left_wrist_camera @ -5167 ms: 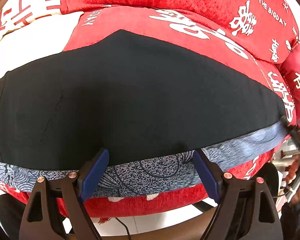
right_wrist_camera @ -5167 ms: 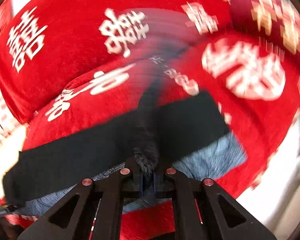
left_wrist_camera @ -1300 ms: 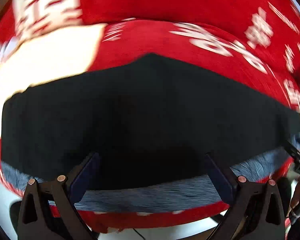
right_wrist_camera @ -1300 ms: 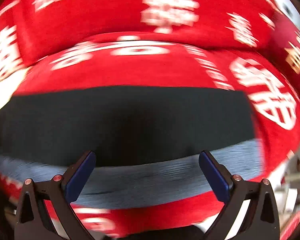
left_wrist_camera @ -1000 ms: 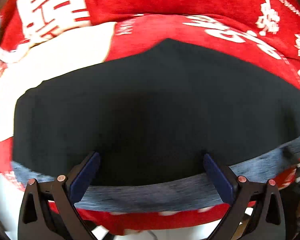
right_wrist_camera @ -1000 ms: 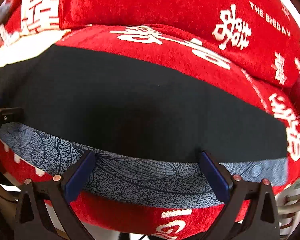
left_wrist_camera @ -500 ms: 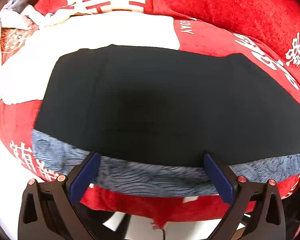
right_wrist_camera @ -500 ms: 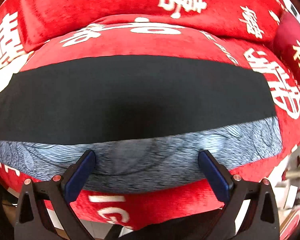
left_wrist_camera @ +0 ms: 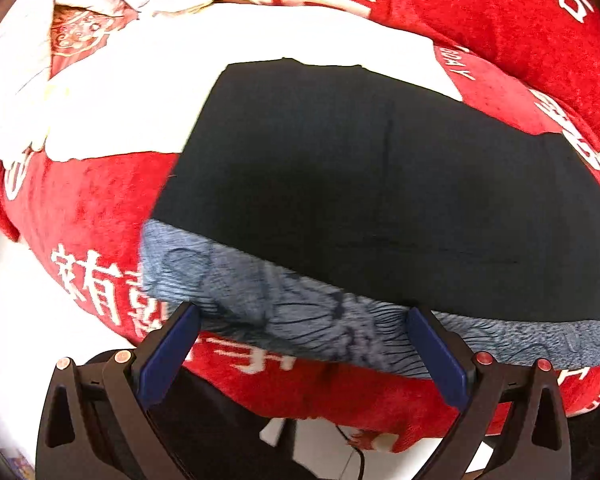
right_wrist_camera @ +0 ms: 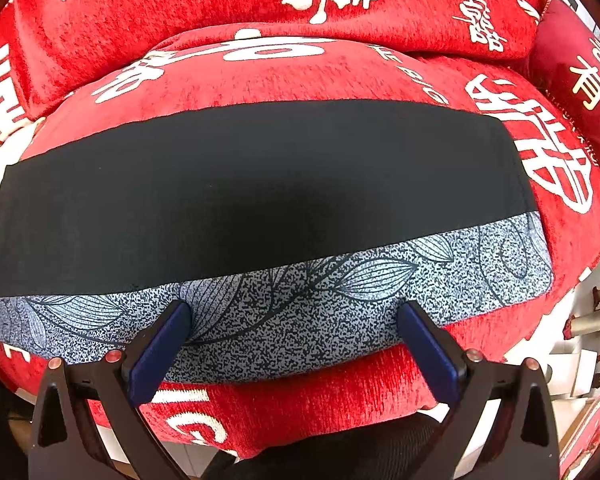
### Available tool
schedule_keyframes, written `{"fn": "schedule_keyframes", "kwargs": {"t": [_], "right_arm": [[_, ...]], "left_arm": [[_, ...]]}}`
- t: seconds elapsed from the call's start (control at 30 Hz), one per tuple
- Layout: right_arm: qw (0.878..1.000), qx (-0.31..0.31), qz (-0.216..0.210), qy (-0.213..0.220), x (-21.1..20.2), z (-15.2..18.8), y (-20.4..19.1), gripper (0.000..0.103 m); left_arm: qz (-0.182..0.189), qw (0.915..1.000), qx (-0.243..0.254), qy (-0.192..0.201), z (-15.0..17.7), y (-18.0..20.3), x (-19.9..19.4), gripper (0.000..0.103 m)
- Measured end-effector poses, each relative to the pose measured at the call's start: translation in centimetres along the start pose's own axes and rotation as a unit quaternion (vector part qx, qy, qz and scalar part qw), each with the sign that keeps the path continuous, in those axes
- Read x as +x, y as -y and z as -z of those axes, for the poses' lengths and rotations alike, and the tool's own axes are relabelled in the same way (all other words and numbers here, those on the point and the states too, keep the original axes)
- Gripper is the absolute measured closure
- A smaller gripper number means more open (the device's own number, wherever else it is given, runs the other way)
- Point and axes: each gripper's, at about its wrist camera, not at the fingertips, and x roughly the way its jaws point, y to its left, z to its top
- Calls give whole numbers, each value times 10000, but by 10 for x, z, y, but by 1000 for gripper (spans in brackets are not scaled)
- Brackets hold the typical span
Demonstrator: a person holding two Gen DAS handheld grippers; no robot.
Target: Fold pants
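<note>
Pants [right_wrist_camera: 260, 192], black with a blue-grey leaf-printed band [right_wrist_camera: 300, 312] along the near edge, laid flat in a long strip across a red cushion [right_wrist_camera: 260, 68] with white lettering. Right gripper [right_wrist_camera: 292, 320] spread wide and empty, poised just short of the printed band, black cloth straight ahead beyond it. Left gripper [left_wrist_camera: 304, 328] likewise released, nothing between its blue pads [left_wrist_camera: 168, 352], facing the strip's left end, with a white cloth [left_wrist_camera: 140, 92] further ahead and to the left.
</note>
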Motion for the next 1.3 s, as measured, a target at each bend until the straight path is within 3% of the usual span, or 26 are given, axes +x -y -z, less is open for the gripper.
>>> {"fn": "schedule_keyframes", "kwargs": {"t": [0.07, 0.13, 0.2, 0.3, 0.43, 0.53, 0.63, 0.77, 0.93, 1.07, 1.3], "right_arm": [[9994, -70, 202, 268, -21, -4, -15, 0], [9974, -287, 8, 664, -41, -8, -36, 0], [9945, -647, -252, 788, -51, -18, -75, 0], [9872, -1289, -500, 798, -47, -29, -143, 0], [9749, -1947, -678, 834, -37, -36, -225, 0], [9710, -2134, -860, 642, -23, -38, -266, 0], [9688, -2335, -761, 328, 1, -41, -291, 0], [9816, -1697, -815, 330, 14, -59, -261, 0], [9932, -1050, -232, 452, 24, -80, -198, 0], [9970, -594, -20, 488, 25, -83, -123, 0], [9978, 411, 323, 412, 28, -75, 32, 0]], "left_arm": [[-114, 9998, 109, 114, -2, 1, -10, 0], [0, 9995, 211, 216, -10, 12, -18, 0], [110, 9989, 336, 303, -23, 30, -21, 0], [142, 9954, 744, 582, -41, 71, -26, 0], [21, 9932, 1020, 555, -60, 109, -15, 0], [-136, 9945, 946, 439, -70, 110, 0, 0], [96, 9978, 576, 299, -78, 85, 8, 0], [-281, 9985, 329, 341, -80, 51, 9, 0], [-132, 9996, -158, 208, -74, 7, 19, 0], [15, 9995, -205, 244, -50, -15, 19, 0], [-210, 9994, 12, 284, -40, -9, 12, 0]]}}
